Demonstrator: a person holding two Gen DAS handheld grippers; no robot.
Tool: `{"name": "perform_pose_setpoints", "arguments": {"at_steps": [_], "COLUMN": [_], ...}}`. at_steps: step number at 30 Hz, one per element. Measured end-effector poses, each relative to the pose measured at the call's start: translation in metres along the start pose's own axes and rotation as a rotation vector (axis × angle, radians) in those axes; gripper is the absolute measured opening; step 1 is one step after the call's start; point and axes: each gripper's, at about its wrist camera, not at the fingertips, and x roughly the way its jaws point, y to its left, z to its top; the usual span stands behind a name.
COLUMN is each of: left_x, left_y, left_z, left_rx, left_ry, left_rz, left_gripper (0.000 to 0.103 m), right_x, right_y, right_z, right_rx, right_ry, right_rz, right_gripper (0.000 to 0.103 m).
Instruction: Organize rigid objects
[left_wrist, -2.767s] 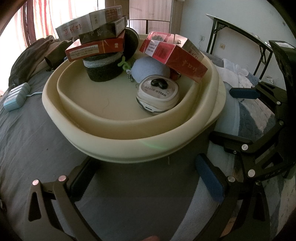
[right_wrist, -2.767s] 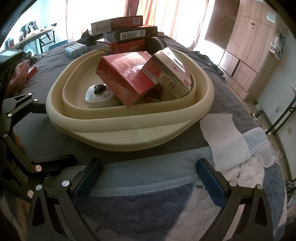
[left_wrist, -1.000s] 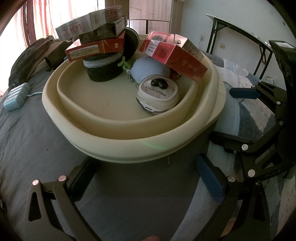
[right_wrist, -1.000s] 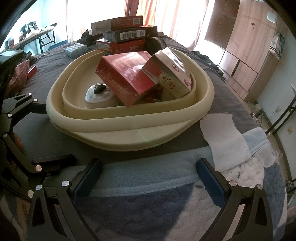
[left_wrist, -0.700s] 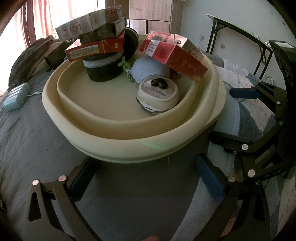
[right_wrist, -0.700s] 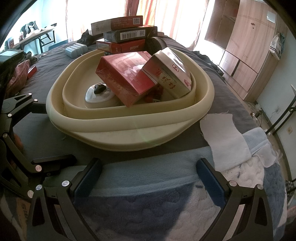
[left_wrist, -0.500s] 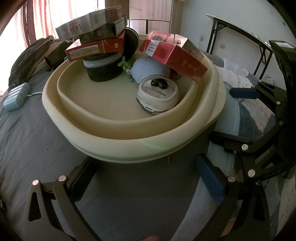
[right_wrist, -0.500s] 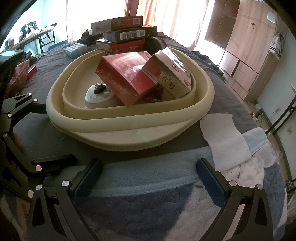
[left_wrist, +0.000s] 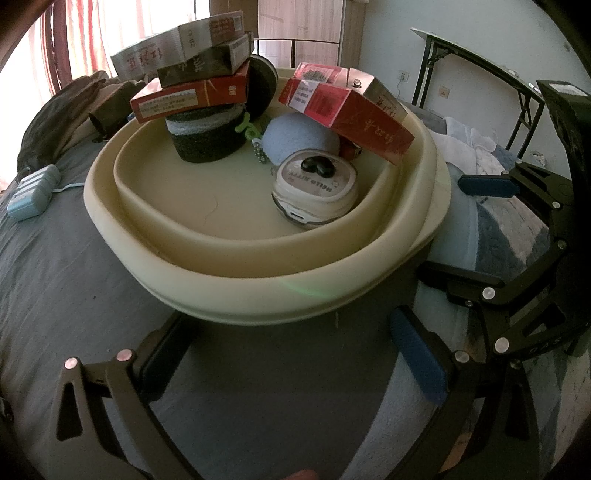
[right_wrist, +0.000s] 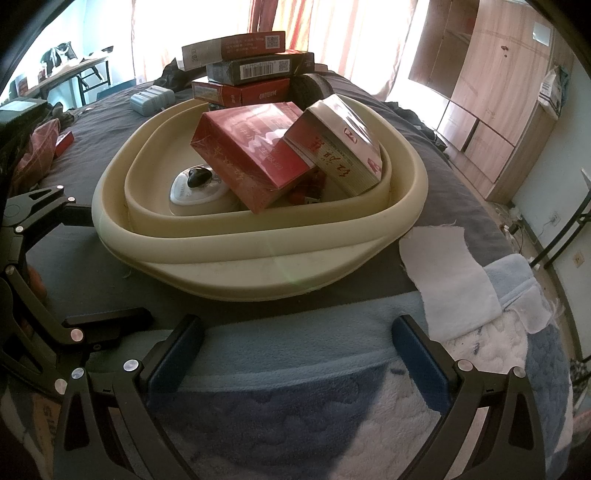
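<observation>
Both grippers sitting released and empty in front of the loaded basin on the bed.

The left gripper (left_wrist: 295, 354) and right gripper (right_wrist: 295, 354) are resting with fingers spread wide, grasping nothing, just short of the cream basin (left_wrist: 258, 291) at 12 o'clock. Inside it, three stacked boxes (left_wrist: 192, 77) are balancing on a dark round holder (left_wrist: 207, 140) at 11 o'clock, while two red boxes (right_wrist: 258, 155) are leaning on the rim at 1 o'clock, above a white round case (left_wrist: 317, 188). The risk, as I judge it: nudging the basin could be toppling the overhanging stack or sliding the tilted boxes out. Small items under the red boxes are hidden and hard to identify.
</observation>
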Motion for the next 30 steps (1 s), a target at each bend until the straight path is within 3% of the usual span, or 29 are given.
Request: {"name": "perform_pose_setpoints", "arguments": {"at_steps": [30], "left_x": [0.0], "left_y": [-0.0002], "left_z": [0.0001], "left_rx": [0.0], "left_ry": [0.0], "left_rz": [0.0], "left_gripper": [0.103], "right_x": [-0.0003], "right_y": [0.001], "right_z": [0.0004], "right_rx": [0.004], "right_ry": [0.001], "right_rz": [0.001], "right_gripper": [0.103]}}
